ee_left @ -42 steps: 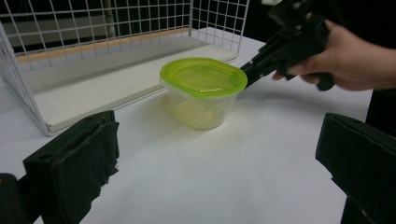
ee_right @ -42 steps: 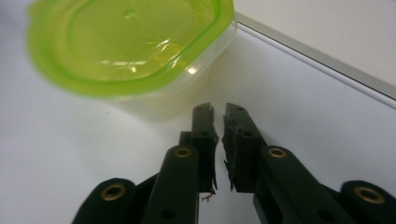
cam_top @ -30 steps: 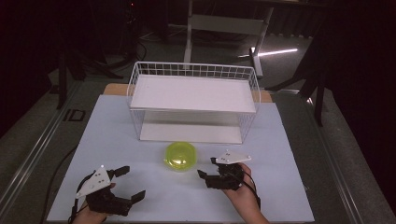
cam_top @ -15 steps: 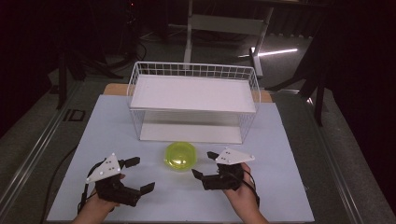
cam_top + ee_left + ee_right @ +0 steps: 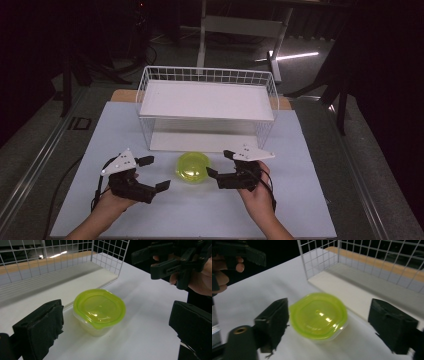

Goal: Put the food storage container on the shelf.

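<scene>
Looks like a lab or test room, dimly lit, not a home. White sheet spread over a table as a staged work surface, wooden edge peeking out behind. Bare grey floor around it, dark stand legs at left, a pale metal frame at the back, a strip of light reflected on the floor.

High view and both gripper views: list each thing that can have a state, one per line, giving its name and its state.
Container: upright on the table, green lid shut, not gripped.
Left gripper: open, jaws either side of the container's near left, not touching.
Right gripper: open, aimed at the container, not touching.
Wire rack: upright, both shelves bare.
</scene>
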Tool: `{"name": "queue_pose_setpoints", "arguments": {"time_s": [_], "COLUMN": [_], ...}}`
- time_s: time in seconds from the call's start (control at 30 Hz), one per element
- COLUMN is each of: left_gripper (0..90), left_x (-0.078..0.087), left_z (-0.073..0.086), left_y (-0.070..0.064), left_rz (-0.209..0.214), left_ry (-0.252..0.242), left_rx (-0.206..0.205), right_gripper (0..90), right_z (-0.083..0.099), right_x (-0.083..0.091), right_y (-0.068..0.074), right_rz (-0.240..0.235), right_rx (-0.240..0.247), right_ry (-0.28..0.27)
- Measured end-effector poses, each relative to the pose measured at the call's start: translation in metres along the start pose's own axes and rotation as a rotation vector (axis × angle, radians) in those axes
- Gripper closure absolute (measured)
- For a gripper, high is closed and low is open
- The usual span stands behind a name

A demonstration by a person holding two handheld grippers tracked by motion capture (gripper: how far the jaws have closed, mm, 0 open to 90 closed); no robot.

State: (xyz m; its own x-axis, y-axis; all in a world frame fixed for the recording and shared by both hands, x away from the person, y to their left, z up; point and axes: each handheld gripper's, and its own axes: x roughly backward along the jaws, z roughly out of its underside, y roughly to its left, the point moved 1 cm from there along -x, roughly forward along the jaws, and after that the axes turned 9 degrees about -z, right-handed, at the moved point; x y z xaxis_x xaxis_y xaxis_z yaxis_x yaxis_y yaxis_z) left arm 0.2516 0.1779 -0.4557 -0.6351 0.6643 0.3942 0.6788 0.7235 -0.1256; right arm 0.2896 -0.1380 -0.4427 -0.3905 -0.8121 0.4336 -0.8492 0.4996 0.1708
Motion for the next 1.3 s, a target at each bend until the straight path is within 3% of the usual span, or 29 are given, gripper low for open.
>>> {"name": "queue_pose_setpoints", "arguments": {"time_s": [0.1, 0.23, 0.27, 0.37, 0.5, 0.63, 0.73, 0.83, 0.93, 0.97, 1.13, 1.2, 1.3], "left_gripper": [0.5, 0.5, 0.5, 0.5, 3.1, 5.0, 7.1, 15.1, 15.6, 20.0, 23.8, 31.4, 40.2], "left_x": [-0.009, -0.018, -0.022, -0.027, -0.035, -0.044, -0.055, -0.063, -0.07, -0.072, -0.079, -0.08, -0.082], "left_z": [0.0, 0.003, 0.004, 0.005, 0.005, 0.005, 0.005, 0.007, 0.01, 0.01, 0.015, 0.017, 0.019], "left_y": [0.002, 0.006, 0.009, 0.015, 0.024, 0.029, 0.03, 0.031, 0.031, 0.03, 0.029, 0.029, 0.029], "left_rz": [-0.005, -0.015, -0.025, -0.037, -0.07, -0.078, -0.078, -0.096, -0.102, -0.098, -0.117, -0.133, -0.122], "left_ry": [0.012, 0.028, 0.037, 0.046, 0.059, 0.072, 0.107, 0.139, 0.169, 0.186, 0.232, 0.252, 0.258], "left_rx": [0.005, 0.013, 0.023, 0.042, 0.067, 0.1, 0.141, 0.19, 0.23, 0.235, 0.26, 0.257, 0.27], "right_gripper": [14.1, 14.1, 14.2, 14.4, 13.9, 14.4, 21.3, 30.7, 34.5, 36.1, 39.8, 40.8, 42.2], "right_z": [-0.001, 0.001, 0.002, 0.007, 0.013, 0.017, 0.02, 0.021, 0.023, 0.025, 0.028, 0.03, 0.033], "right_x": [-0.001, -0.004, -0.005, -0.009, -0.018, -0.023, -0.028, -0.034, -0.04, -0.046, -0.053, -0.056, -0.058], "right_y": [-0.006, -0.014, -0.016, -0.025, -0.032, -0.034, -0.034, -0.034, -0.034, -0.033, -0.033, -0.033, -0.031], "right_rz": [0.018, 0.032, 0.05, 0.041, 0.071, 0.065, 0.073, 0.065, 0.068, 0.071, 0.071, 0.076, 0.08], "right_rx": [0.006, -0.028, -0.048, -0.121, -0.167, -0.197, -0.216, -0.244, -0.254, -0.254, -0.271, -0.258, -0.244], "right_ry": [-0.013, -0.015, -0.001, -0.01, 0.016, 0.023, 0.016, 0.032, 0.049, 0.061, 0.084, 0.095, 0.106]}}
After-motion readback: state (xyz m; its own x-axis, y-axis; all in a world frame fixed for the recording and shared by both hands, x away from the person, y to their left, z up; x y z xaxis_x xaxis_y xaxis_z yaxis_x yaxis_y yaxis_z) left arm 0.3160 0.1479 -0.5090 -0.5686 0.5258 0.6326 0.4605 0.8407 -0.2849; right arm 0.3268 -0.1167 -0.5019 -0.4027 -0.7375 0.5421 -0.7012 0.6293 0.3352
